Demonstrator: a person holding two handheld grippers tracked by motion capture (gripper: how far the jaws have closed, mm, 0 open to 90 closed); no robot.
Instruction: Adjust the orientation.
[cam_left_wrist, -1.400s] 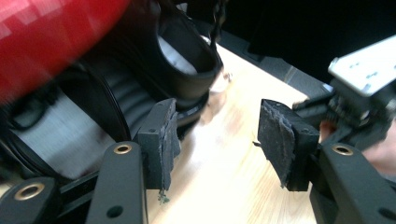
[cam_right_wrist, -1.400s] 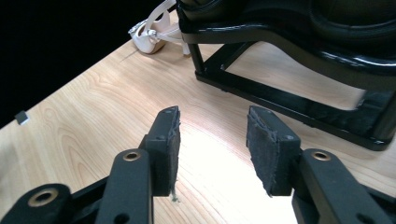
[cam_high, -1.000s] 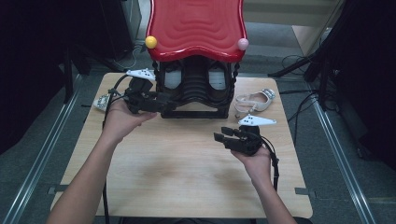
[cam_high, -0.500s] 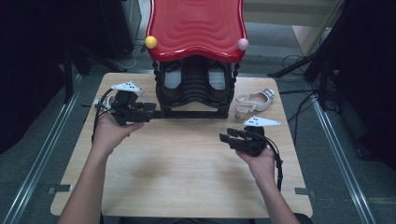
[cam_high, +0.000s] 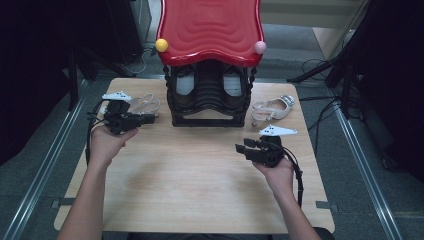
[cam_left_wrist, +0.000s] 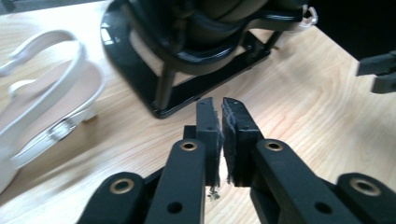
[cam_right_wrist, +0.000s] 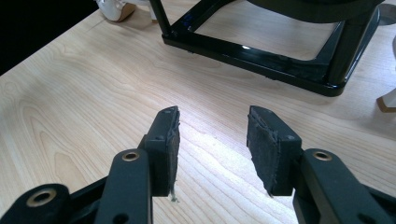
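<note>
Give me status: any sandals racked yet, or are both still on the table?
Done: nothing racked that I can confirm; the rack interior is too dark to read. In hand: nothing. Left gripper is shut and empty beside the left sandal; right gripper is open over bare table. Left: both sandals, including the right sandal, lie on the table beside the rack.

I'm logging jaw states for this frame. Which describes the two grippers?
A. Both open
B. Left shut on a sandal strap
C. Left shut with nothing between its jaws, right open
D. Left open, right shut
C. In the left gripper view, the left gripper has its pads nearly touching with nothing between them, the white sandal lying off to the side; in the right gripper view, the right gripper shows a wide gap over bare table.
</note>
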